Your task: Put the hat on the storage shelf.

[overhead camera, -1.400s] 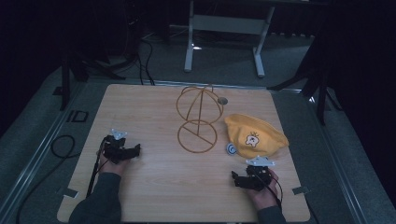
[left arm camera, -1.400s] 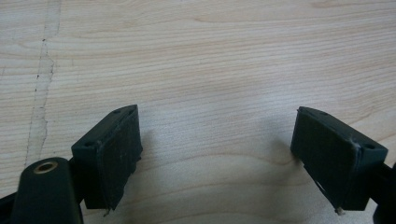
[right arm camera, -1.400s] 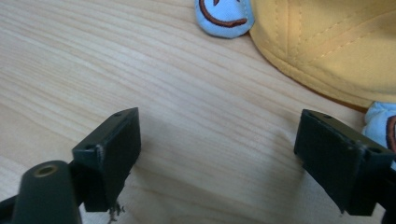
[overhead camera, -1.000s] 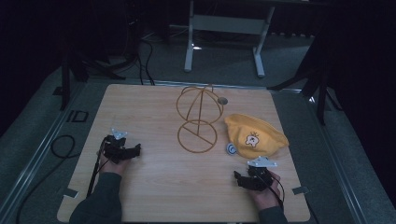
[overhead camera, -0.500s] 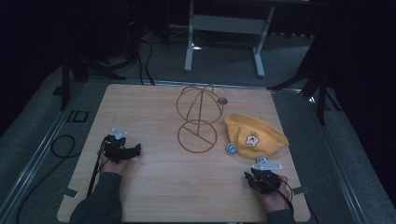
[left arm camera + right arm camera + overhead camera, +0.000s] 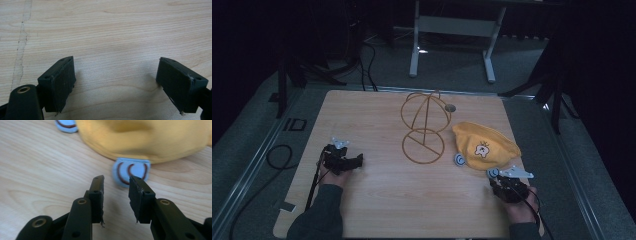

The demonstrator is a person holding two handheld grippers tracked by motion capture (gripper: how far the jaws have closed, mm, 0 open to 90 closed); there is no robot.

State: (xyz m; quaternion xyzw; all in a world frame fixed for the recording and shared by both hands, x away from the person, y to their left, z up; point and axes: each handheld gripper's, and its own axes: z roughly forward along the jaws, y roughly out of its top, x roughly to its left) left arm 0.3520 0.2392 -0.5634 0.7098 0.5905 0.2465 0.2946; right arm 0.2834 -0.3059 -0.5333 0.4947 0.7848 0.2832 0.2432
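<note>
Lying on the right side of the wooden surface [image 6: 377, 200], the yellow hat [image 6: 484, 145] rests flat, its cartoon patch facing up, just right of the wire hat stand [image 6: 424, 127]. Two small blue ear flaps poke out from under its near edge; one blue flap [image 6: 131, 171] sits directly ahead of the right claw [image 6: 116, 197], just beyond the tips. That claw's jaws have just been closing and then eased apart a little; they stand narrowly parted with nothing between them, so no grip on the hat exists yet. From above, the right claw [image 6: 507, 182] sits just short of the hat's near rim. The left claw [image 6: 343, 159] rests well apart at the surface's left side, its jaws spread wide over bare wood and holding nothing.

Judging by this layout, the work is at its very start: the hat is not yet lifted and the stand's round top is bare. What seems left is pinching the hat's edge, raising it and settling it over the stand.
</note>
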